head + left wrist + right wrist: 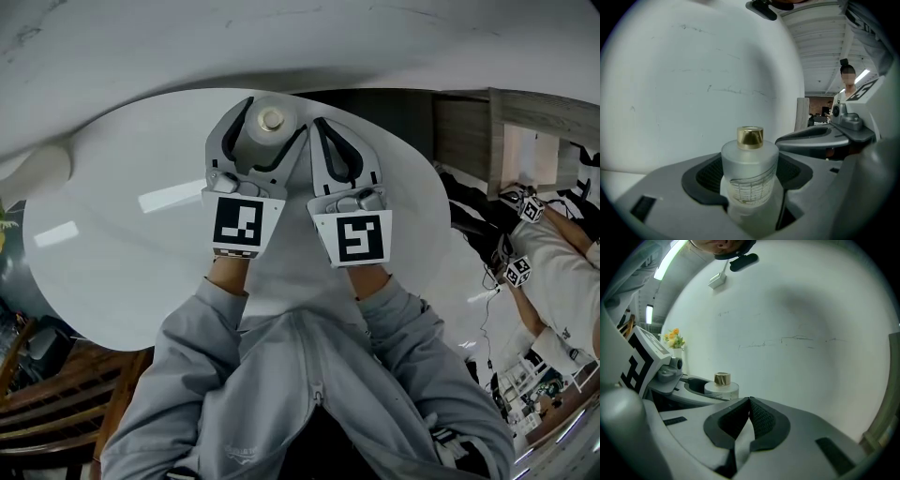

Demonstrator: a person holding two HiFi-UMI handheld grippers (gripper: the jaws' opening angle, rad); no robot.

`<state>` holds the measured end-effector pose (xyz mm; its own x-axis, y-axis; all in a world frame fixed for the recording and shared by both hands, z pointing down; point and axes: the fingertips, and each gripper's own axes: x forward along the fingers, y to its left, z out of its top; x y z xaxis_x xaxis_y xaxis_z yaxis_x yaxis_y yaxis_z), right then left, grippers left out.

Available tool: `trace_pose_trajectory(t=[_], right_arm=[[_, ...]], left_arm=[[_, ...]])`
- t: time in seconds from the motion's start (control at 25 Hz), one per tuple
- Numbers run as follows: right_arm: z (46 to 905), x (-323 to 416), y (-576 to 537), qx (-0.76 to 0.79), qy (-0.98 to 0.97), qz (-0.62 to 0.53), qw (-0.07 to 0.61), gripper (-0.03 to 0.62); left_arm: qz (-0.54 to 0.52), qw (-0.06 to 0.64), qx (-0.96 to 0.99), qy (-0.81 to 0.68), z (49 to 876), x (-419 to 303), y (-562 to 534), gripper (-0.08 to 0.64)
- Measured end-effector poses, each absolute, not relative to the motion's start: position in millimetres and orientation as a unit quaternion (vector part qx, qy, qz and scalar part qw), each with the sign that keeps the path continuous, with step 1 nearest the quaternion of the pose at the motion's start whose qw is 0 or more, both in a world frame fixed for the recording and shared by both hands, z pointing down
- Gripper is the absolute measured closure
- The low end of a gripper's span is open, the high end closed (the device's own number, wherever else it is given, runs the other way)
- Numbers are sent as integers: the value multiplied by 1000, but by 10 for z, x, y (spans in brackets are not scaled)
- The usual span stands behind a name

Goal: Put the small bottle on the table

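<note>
The left gripper (269,127) was found clamped on the small bottle (750,164), with a dark ribbed pad (705,176) pressed against each side of the frosted body. The bottle was seen standing upright between the jaws, with its gold cap (750,137) above the pads and a faint printed label on the front. Its lower part was hidden by the gripper body, so contact between its base and the table could not be confirmed.

The right gripper (750,408) was found with its jaws drawn together, the two pads meeting at the tips and nothing held between them. It was positioned just beside the left gripper, on that gripper's right, at about the same height. In the right gripper view the bottle's cap and shoulder were seen just beyond the left jaws.

In the head view both grippers were held over the far part of a round white table (122,216), with the bottle placed near its far edge. A marker cube (238,223) was noted on the left gripper and another (354,238) on the right. Grey sleeves (187,375) were seen behind them.

Wooden furniture (56,394) was noted beyond the table at lower left. A second person (562,253) was observed at the right, well apart from the table. Yellow flowers (672,337) were recorded at the left of the right gripper view.
</note>
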<state>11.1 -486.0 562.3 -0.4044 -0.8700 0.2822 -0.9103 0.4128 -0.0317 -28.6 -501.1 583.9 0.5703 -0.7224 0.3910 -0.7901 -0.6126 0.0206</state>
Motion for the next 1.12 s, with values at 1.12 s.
trace_pose_trajectory(t=[1.12], right_arm=[[4864, 172, -4483, 552, -826, 58, 94, 566]], left_arm=[[151, 69, 869, -467, 5171, -501, -4636, 265]])
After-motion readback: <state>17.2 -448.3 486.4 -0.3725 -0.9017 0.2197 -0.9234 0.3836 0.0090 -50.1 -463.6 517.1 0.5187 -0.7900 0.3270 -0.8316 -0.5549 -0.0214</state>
